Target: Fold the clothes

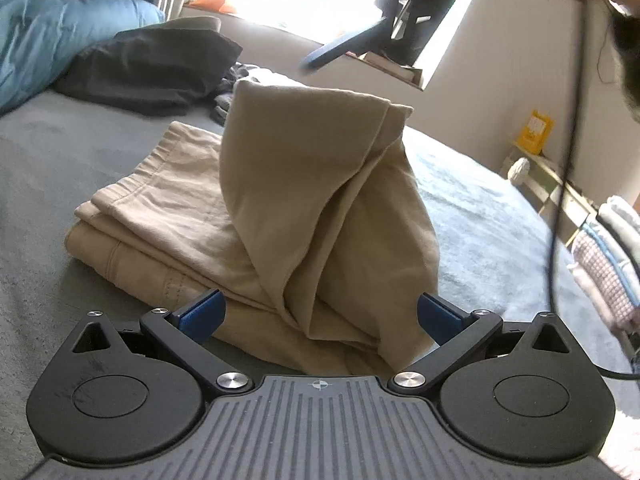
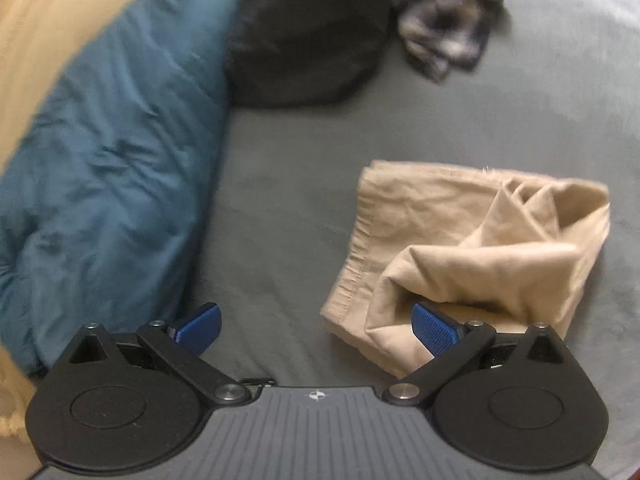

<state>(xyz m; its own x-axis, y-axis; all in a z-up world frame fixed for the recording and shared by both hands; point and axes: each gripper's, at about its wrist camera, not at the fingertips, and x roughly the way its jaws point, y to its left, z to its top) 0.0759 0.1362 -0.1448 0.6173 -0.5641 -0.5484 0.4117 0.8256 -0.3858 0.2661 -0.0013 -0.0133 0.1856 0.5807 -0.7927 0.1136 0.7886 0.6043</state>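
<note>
Tan cotton trousers [image 1: 280, 216] half-folded on grey bedsheet [image 1: 60, 168]; left gripper [image 1: 320, 314] and right gripper [image 2: 316, 326] both spread wide, gripping nothing.

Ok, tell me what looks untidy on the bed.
The tan trousers are only half folded: one end is bunched and rumpled over the flat layers. Behind them, a patterned garment lies crumpled beside the dark garment.

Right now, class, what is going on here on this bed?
A person is folding clothes with a handheld gripper in each hand. Tan trousers lie partly folded on the grey bed cover, one part standing up in a loose peak. The left gripper is open, low at the trousers' near edge. The right gripper is open and holds nothing, up above the bed. A dark garment and a blue quilt lie nearby.
</note>
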